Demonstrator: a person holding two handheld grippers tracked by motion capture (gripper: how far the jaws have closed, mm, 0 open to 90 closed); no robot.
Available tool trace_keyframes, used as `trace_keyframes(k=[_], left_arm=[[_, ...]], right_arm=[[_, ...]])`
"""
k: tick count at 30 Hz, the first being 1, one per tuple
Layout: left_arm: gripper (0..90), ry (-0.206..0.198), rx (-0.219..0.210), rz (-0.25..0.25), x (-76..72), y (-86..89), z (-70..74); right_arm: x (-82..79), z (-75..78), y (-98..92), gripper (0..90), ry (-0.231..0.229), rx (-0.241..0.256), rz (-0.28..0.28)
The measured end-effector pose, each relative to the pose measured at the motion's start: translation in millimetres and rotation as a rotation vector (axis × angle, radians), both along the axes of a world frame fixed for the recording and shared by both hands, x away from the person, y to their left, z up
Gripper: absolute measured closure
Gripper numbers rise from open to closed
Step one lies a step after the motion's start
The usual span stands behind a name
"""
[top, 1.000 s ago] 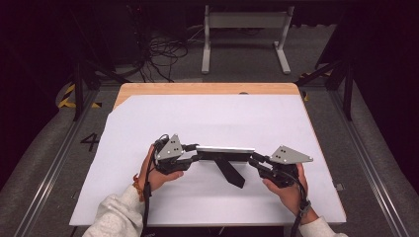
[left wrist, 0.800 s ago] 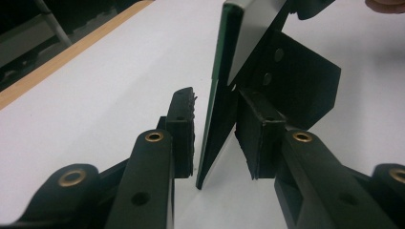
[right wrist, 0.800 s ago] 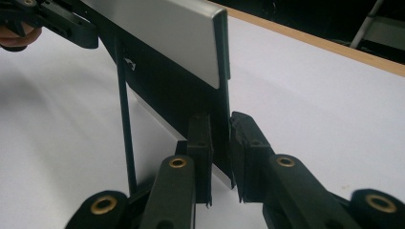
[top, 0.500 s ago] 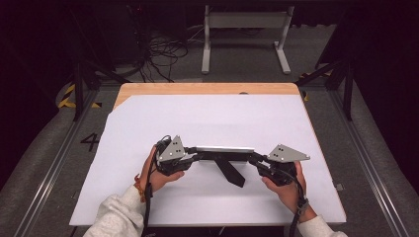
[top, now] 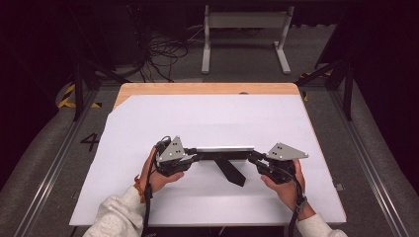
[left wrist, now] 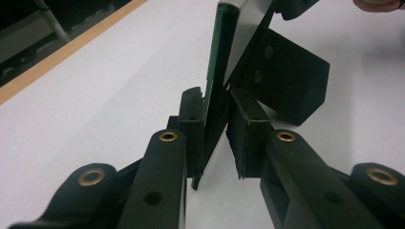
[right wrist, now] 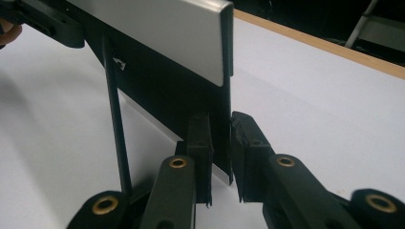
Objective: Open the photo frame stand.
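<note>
A flat picture frame (top: 225,148) with a silver face and black back is held on edge just above the white table cover. Its black fold-out stand (top: 231,171) points toward the person. My left gripper (top: 196,157) is shut on the frame's left end and my right gripper (top: 253,157) on its right end. In the left gripper view the jaws (left wrist: 215,138) pinch the frame's thin edge (left wrist: 216,57), with the stand (left wrist: 286,81) behind. In the right gripper view the jaws (right wrist: 222,148) clamp the frame's end (right wrist: 167,33), and the stand (right wrist: 114,119) shows edge-on.
A white sheet (top: 207,118) covers the table, with a wooden strip (top: 207,89) bare at the far edge. Beyond the table lie cables (top: 163,54) and a grey metal stand (top: 244,29) on the floor.
Both hands and the frame have shifted only slightly over the table. Both grips on the frame hold the same.
</note>
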State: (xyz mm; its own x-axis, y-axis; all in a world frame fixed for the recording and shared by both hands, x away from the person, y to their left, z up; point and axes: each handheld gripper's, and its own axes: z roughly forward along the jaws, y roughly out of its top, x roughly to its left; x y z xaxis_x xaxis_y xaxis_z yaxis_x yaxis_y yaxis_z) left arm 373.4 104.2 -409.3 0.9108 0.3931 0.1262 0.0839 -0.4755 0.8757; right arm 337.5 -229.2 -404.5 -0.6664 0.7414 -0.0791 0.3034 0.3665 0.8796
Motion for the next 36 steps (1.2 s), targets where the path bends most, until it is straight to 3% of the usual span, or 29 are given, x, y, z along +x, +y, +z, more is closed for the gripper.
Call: trace_keyframes(k=[19, 22, 28, 36], left_arm=[[78.3, 0.002, 0.011, -0.007, -1.5, 0.8, 1.3], [78.3, 0.0, 0.013, -0.004, -1.9, 0.9, 0.9], [78.2, 0.003, 0.008, -0.009, -0.8, 1.6, -0.1], [77.4, -0.005, 0.022, -0.007, -3.0, 0.1, 0.4]], right_arm=[[6.3, -3.6, 2.9, 80.2, 0.012, 0.015, -0.037], [3.5, -3.6, 0.8, 85.5, 0.011, 0.01, -0.045], [-4.8, -1.6, -2.4, 90.0, 0.008, 0.004, -0.01], [1.7, -1.0, 13.2, 90.0, -0.005, -0.011, -0.006]])
